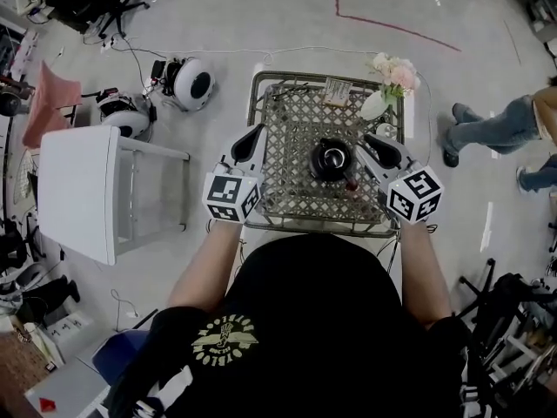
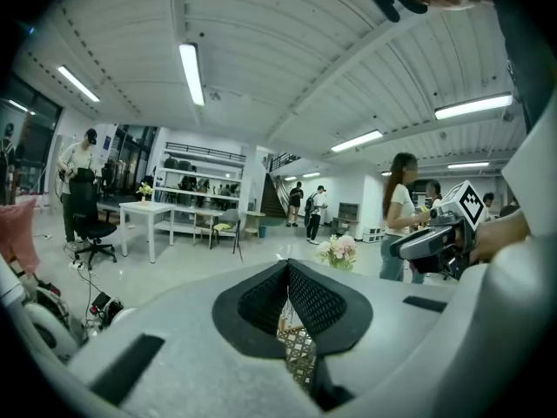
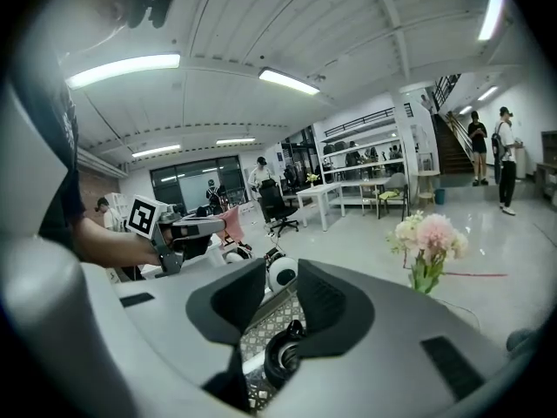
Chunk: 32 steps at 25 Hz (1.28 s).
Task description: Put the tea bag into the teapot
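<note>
A black teapot (image 1: 332,158) stands in the middle of a woven rattan tray table (image 1: 291,116). In the right gripper view the teapot (image 3: 283,355) shows low down through the gap between the jaws. My right gripper (image 1: 365,139) hovers just right of the pot, open, with nothing between its pads (image 3: 280,294). My left gripper (image 1: 258,130) hangs over the tray's left side, away from the pot, with its pads (image 2: 287,273) closed together and empty. A small red piece (image 1: 352,184) lies against the pot's near right side; I cannot tell if it belongs to the tea bag.
A vase of pink and white flowers (image 1: 392,77) stands at the tray's far right corner, a small striped packet (image 1: 338,90) at its far edge. A white table (image 1: 78,190) stands to the left, round white devices (image 1: 193,84) lie on the floor, and a person's legs (image 1: 496,129) are at the right.
</note>
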{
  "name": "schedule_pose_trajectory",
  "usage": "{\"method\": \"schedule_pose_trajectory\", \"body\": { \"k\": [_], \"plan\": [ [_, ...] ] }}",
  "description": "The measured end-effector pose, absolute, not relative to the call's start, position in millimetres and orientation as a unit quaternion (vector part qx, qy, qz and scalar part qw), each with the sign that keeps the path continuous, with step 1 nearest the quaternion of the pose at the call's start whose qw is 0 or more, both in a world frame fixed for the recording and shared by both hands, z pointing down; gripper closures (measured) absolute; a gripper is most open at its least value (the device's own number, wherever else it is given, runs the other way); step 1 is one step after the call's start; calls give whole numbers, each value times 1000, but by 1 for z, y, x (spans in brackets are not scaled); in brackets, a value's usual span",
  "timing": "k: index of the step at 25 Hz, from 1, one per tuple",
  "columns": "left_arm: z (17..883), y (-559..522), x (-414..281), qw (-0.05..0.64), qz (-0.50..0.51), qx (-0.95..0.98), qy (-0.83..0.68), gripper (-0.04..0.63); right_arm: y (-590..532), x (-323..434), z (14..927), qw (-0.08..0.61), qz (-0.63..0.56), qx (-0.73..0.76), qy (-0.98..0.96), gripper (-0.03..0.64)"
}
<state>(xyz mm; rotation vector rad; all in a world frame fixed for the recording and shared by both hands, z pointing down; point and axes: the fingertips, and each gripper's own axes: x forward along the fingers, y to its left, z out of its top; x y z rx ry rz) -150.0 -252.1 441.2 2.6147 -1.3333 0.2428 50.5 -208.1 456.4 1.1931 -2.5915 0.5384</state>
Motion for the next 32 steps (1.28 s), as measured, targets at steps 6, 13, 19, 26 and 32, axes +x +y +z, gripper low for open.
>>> {"method": "schedule_pose_trajectory", "body": {
  "k": [6, 13, 19, 26, 32],
  "plan": [
    [440, -247, -139, 101, 79, 889, -441, 586, -204, 59, 452, 115, 184, 414, -884, 515],
    [439, -236, -139, 98, 85, 896, -425, 586, -200, 73, 441, 96, 152, 469, -865, 607],
    [434, -234, -145, 94, 83, 901, -415, 586, -184, 92, 432, 87, 143, 509, -844, 607],
    [422, -235, -153, 87, 79, 904, -411, 586, -162, 134, 423, 93, 127, 568, -808, 607],
    [404, -226, -154, 66, 69, 910, -403, 586, -131, 163, 409, 88, 103, 616, -776, 607]
  ]
}}
